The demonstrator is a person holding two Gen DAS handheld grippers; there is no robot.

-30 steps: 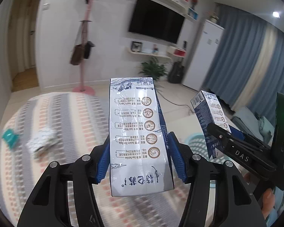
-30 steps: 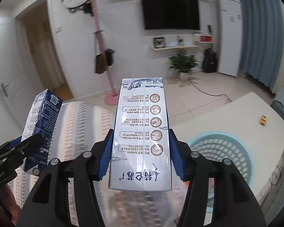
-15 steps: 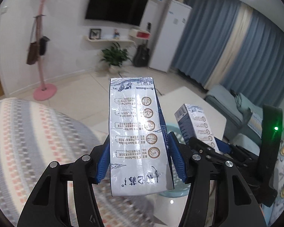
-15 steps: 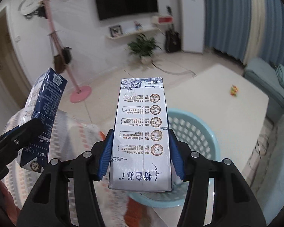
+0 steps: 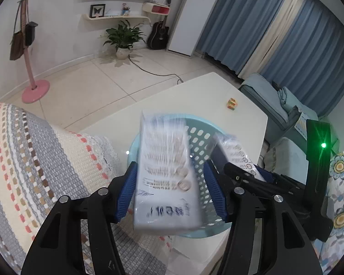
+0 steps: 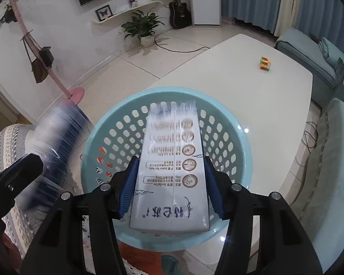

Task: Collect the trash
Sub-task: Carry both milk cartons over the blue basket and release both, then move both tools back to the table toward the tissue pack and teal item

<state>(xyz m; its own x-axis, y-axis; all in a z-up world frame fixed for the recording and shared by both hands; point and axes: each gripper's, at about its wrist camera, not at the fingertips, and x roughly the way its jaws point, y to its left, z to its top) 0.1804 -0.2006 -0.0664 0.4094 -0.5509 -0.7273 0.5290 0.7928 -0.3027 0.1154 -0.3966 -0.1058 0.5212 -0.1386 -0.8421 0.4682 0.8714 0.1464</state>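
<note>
The left gripper (image 5: 169, 190) is opening, its carton (image 5: 165, 178) slipping loose over the basket (image 5: 135, 142) rim and possibly missing. The right gripper (image 6: 169, 183) is clamping its carton (image 6: 172, 171) above the basket's middle.

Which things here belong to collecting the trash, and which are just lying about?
Part of the job:
- left carton, loose between the opening jaws of the left hand-held gripper
- right carton, clamped in the right hand-held gripper
- blue basket beneath both

Just lying about:
- puzzle cube on the table
- potted plant
- guitar
- coat stand
</note>
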